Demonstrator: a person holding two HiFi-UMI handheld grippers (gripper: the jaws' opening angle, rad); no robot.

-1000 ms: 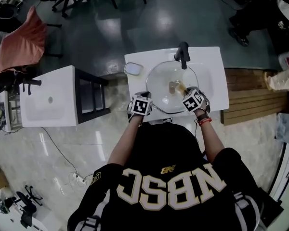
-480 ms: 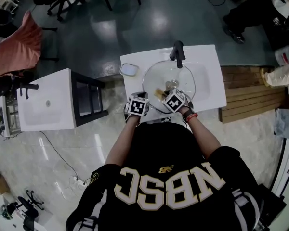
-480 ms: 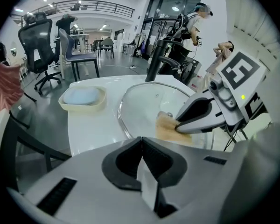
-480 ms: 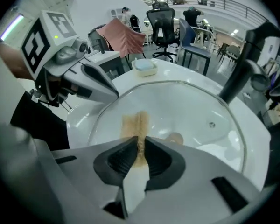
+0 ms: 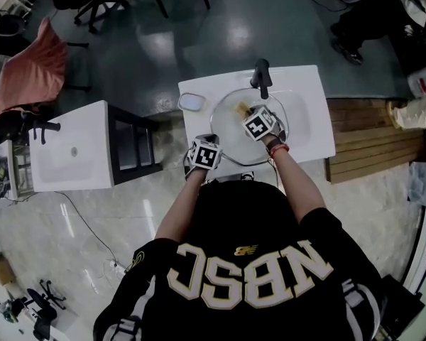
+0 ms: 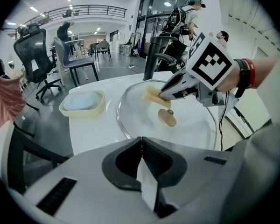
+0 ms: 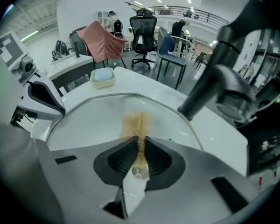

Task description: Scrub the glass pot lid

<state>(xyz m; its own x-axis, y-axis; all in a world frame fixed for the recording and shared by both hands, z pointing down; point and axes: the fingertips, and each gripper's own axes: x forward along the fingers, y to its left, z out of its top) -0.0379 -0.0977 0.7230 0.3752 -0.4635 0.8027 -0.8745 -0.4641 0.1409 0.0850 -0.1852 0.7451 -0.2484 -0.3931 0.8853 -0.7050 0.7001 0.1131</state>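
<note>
Tan sponge (image 7: 133, 124) pinched in right claw (image 7: 140, 141), just pushed up round glass pot lid (image 5: 231, 142) toward black faucet (image 5: 261, 73); left claw (image 6: 141, 139) clamping rim. Mid-scrub, looks like.

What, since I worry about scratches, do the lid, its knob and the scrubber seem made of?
The lid: clear, glossy glass. The white sink shows through it, and its thin shiny rim looks like metal.
The knob: tan and matte, perhaps wood or plastic; I can't tell which.
The scrubber, pinched in the right tongs: tan, grainy and fibrous-looking, likely a scouring pad or sponge.
</note>
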